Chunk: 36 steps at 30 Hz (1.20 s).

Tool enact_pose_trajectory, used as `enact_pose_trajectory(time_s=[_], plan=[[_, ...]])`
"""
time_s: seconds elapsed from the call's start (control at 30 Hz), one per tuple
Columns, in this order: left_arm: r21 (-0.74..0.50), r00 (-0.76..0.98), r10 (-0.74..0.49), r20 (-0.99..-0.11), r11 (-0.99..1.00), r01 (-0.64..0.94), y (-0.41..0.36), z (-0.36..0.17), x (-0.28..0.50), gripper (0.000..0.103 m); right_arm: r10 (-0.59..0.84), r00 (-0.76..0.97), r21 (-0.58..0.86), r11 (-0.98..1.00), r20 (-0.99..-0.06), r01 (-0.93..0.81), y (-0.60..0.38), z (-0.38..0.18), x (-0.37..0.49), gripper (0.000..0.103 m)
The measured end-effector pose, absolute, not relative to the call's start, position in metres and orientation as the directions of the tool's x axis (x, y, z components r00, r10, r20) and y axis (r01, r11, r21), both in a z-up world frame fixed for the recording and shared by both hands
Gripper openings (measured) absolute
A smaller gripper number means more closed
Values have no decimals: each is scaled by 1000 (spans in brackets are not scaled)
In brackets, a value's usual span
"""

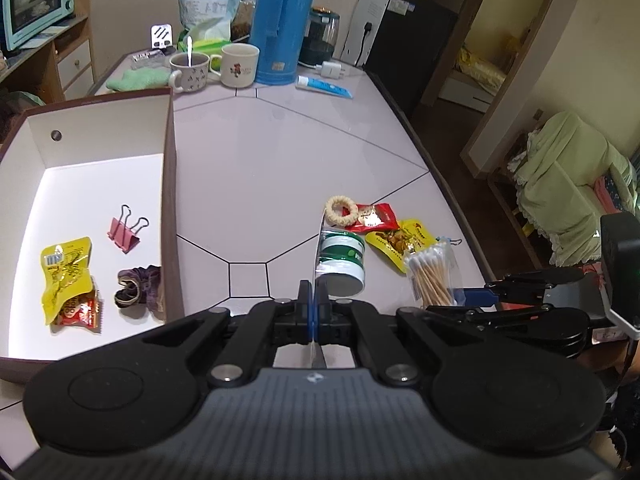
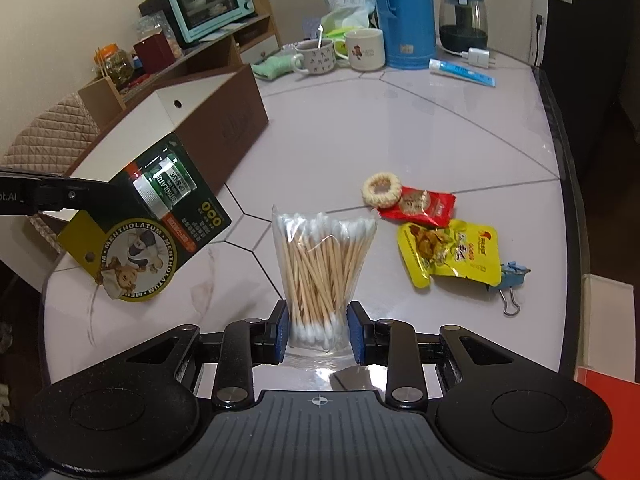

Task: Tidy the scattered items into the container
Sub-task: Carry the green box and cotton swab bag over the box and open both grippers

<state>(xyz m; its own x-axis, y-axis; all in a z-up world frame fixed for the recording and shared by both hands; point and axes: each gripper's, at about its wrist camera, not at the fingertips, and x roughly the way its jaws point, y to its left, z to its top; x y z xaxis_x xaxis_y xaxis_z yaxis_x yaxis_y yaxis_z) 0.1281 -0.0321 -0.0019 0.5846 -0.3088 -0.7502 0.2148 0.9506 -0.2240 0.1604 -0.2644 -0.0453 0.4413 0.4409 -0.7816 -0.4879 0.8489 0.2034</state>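
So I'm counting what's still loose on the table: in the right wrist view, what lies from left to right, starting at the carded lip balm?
Mentholatum lip balm card → bag of cotton swabs → cream hair scrunchie → red snack packet → yellow snack packet → blue binder clip.

The left black two-finger gripper (image 1: 313,292) has a ribbed dark-grey housing with a small round crosshair emblem near its front edge. Two round black discs flank the housing, each with a shallow circular recess. Black linkage bars run forward from silver round rivets to narrow fingers faced with blue pads (image 1: 311,322). The right black two-finger gripper (image 2: 318,330) has the same ribbed housing, discs, silver rivets and blue-padded fingers (image 2: 282,332), with triangular cut-outs in its outer bars.
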Motion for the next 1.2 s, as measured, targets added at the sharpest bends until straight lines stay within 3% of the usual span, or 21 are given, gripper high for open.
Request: enact_pose_trajectory(time_s=[0.47, 1.2], plan=[[-226, 659, -308, -686, 951, 209, 16, 33, 109, 0, 477, 474, 191, 825, -741, -531, -212, -16, 145, 30], [-188, 736, -194, -648, 978, 93, 160, 59, 125, 0, 645, 408, 345, 724, -646, -598, -66, 15, 175, 30]])
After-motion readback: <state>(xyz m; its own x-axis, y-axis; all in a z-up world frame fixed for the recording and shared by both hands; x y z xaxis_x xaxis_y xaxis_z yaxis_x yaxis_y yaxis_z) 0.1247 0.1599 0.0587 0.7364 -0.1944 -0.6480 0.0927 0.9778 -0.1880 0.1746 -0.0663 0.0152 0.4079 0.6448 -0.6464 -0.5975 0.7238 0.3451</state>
